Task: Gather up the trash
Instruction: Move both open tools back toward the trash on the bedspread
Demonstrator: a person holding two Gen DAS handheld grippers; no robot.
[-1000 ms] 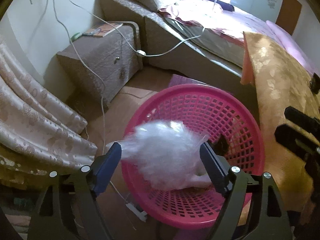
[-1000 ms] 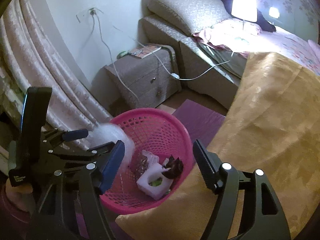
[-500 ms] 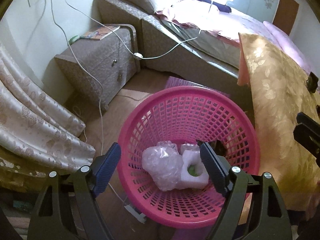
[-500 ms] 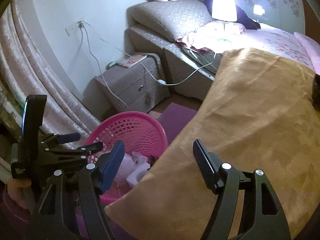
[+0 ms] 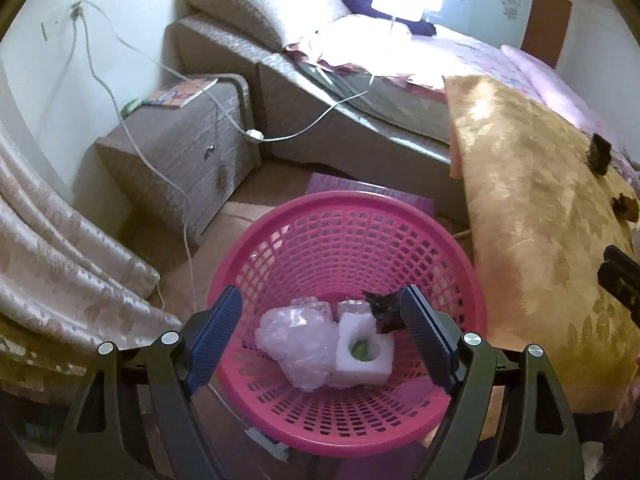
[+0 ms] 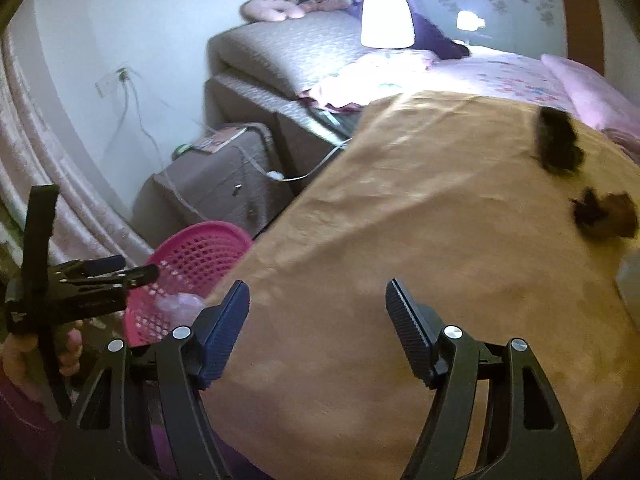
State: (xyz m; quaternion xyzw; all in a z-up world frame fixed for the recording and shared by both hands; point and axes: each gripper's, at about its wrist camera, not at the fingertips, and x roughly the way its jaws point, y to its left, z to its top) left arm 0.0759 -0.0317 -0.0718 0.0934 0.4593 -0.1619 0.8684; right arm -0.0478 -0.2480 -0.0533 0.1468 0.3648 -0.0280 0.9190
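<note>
My right gripper (image 6: 318,326) has its jaws spread and empty over the gold bedspread (image 6: 400,240), and the two dark scraps (image 6: 558,146) I still need lie ahead of it and off to its right, well apart from the fingertips; I can't tell their long axis. My left gripper (image 5: 320,338), also spread and empty, hangs over the pink basket (image 5: 476,292), so the right is nearer. Below its jaws I count four pieces: crumpled clear plastic (image 5: 298,344), a white foam block (image 5: 362,356), a dark scrap, and one smaller pale piece.

My left wrist view tilted steeply down, close over the pink basket (image 5: 348,240), my right wrist view angled down across the gold bedspread (image 6: 400,240), both sharing basket, bedspread, nightstand (image 5: 176,148), lit lamp (image 6: 386,24)
</note>
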